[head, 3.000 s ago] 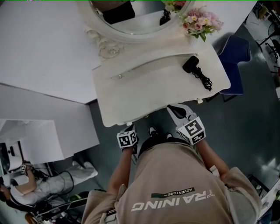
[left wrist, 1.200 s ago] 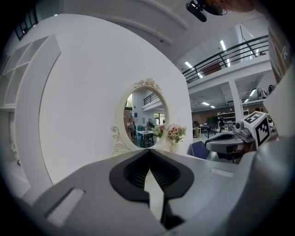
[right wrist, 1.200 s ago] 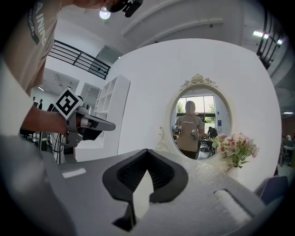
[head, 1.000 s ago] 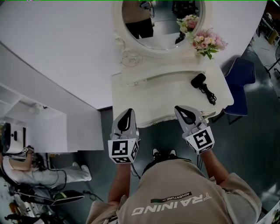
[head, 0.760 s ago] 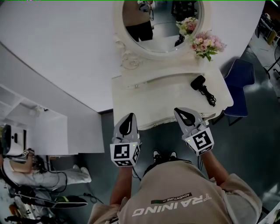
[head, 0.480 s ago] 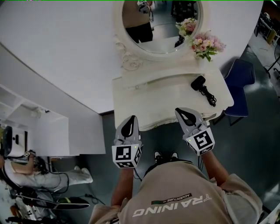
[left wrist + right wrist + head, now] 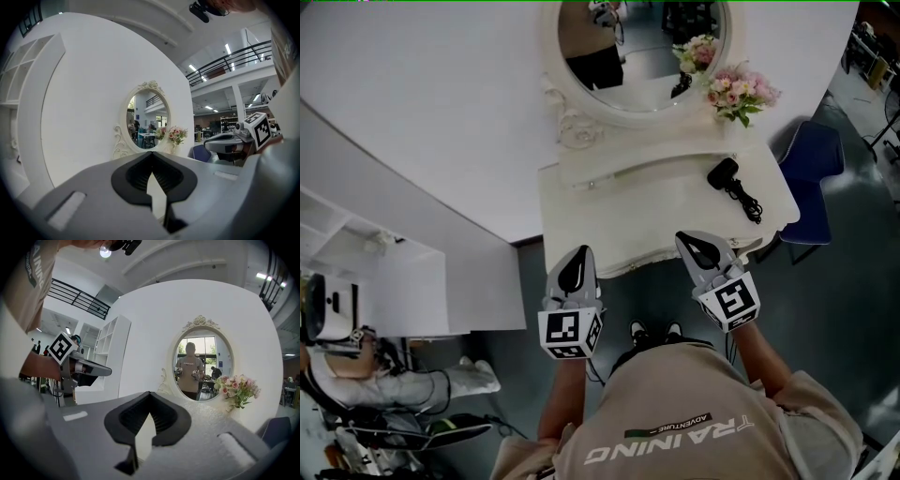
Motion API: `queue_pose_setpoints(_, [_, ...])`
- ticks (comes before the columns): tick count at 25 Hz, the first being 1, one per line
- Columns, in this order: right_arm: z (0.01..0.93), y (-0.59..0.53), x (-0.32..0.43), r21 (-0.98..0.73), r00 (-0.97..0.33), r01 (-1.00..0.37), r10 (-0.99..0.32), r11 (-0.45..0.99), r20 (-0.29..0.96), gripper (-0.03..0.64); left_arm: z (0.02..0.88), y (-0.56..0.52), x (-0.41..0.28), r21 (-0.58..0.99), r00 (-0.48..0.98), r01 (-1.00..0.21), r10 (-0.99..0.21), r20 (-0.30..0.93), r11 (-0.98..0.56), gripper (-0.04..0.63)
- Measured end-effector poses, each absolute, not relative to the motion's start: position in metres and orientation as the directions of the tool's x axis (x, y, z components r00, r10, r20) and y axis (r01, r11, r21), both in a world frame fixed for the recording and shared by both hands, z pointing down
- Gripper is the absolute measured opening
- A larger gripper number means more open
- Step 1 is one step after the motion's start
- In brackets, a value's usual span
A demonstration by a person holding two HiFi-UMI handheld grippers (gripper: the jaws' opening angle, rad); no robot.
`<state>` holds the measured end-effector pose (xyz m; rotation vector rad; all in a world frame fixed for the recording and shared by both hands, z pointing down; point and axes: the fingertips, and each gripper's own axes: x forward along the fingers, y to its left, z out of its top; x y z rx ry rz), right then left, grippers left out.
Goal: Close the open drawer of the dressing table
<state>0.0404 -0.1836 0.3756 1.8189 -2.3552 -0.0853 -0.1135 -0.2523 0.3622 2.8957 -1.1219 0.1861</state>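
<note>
Seen from above, the dressing table [image 7: 666, 202] hides its drawer front beneath its own top. The oval mirror [image 7: 637, 56] is cut off by the top edge, and a blue chair [image 7: 814, 155] is partly hidden behind the table's right end.

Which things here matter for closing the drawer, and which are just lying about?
For the job: dressing table, left gripper, right gripper, both with jaws together and empty; the drawer itself does not show.
Just lying about: black hair dryer, flowers, blue chair.

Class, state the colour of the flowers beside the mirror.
The flowers are pink; the head view shows them best.
</note>
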Motion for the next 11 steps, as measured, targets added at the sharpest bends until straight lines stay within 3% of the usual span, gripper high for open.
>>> queue_pose_setpoints(11, [0.3829,-0.1821,0.0420,0.132,-0.233,-0.960,-0.966,0.246,0.110,0.002,0.3644,-0.2497,-0.1107,-0.011,0.749,-0.654,-0.649,0.133,-0.757,0.017])
